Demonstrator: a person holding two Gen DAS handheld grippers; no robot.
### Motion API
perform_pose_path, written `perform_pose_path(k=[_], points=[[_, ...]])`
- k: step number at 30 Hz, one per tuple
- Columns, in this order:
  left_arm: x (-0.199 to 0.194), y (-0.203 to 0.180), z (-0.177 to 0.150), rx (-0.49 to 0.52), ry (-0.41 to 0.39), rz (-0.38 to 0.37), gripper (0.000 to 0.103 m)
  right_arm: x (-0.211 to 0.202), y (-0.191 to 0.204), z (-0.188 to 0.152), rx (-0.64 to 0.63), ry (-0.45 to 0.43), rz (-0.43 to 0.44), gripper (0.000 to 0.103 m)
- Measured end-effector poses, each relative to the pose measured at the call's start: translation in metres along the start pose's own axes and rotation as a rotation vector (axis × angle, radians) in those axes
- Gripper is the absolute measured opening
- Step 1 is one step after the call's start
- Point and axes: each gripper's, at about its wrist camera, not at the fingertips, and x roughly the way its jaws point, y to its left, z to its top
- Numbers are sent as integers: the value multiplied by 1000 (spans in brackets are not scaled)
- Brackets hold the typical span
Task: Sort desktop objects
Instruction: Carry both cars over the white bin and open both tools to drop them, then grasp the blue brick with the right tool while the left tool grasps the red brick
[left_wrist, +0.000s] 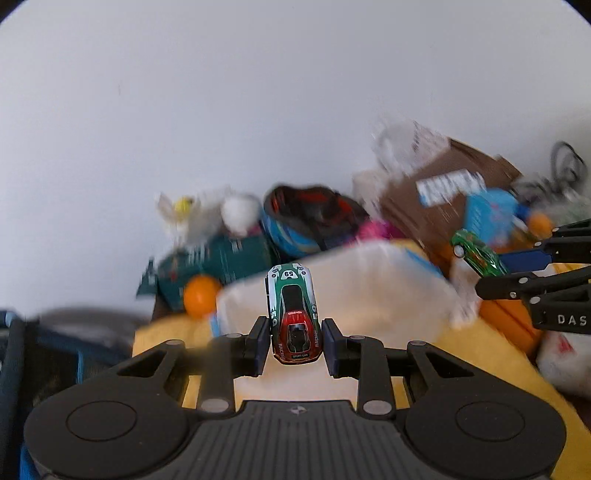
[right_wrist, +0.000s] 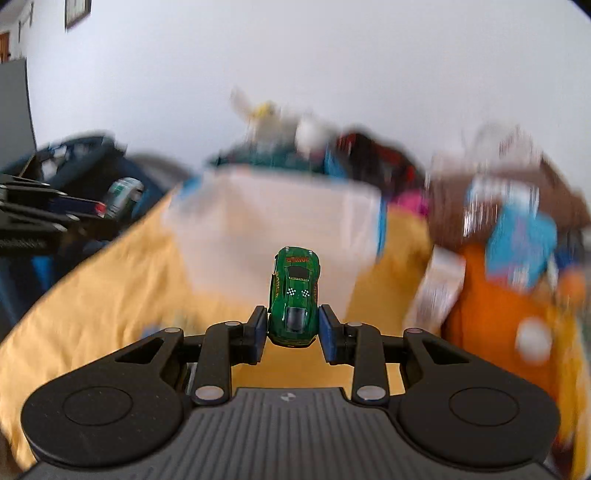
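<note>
Jaws of the left gripper (left_wrist: 295, 341) clamp a green, white and red toy race car (left_wrist: 294, 317), nose pointing away, lifted above the yellow-covered worktop (left_wrist: 162, 339). Jaws of the right gripper (right_wrist: 293, 334) clamp a green toy car (right_wrist: 295, 295) likewise. A white bin (right_wrist: 280, 218) sits just beyond both, amid blurred clutter.

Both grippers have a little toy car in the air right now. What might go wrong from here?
1. The left gripper pinches the number 59 car only at its rear; most of it sticks out forward, so it may slip.
2. The right gripper holds the green car the same way.
3. The pale bin sits amid clutter, so a dropped car could get lost.
</note>
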Motion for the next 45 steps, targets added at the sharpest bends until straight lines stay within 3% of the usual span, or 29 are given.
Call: perform_pose_path(k=[3,5,6,8,12,17,21,23,24,29,32,36,38,40,43,45], points=[[29,-3,20,52,-37,89,39,22,-7,43,-6,-73,-70,34],[32,-6,18,47,0,108,48,39,-12,63,24,-94,-87,42],[27,-3,14,16,15,75,48,48,-13,69,20,-98,-96,52],[11,2,-5,-50,20,-51,50,52,-12,68,8,-92,-107,51],[-10,3,-58,-12,129,-85,52,25,-15,38,0,-117,29,51],[-28,-3,-130,-28,265,-108,52,11,-8,-4,5,-27,70,52],[-46,-22,-168,0,303,-108,52,7,11,-46,-14,71,71,51],[-55,-32,-176,1,295,-106,52,2,26,-68,-23,124,88,44],[-56,-35,-177,-6,290,-107,52,0,36,-80,-29,157,98,34],[-58,-38,-182,-97,293,-172,52,3,72,-124,-28,290,120,31],[-51,-34,-184,-176,331,-221,52,12,61,-132,140,334,124,31],[-36,-29,-195,-313,386,-304,52,27,34,-143,362,369,218,31],[-25,-27,-201,-379,423,-342,52,32,30,-152,399,383,219,31],[-15,-30,-203,-403,441,-343,50,35,26,-162,437,397,272,18],[-6,-37,-201,-423,442,-353,50,26,23,-165,477,395,333,18],[2,-40,-200,-471,443,-405,50,15,22,-164,448,382,292,18]])
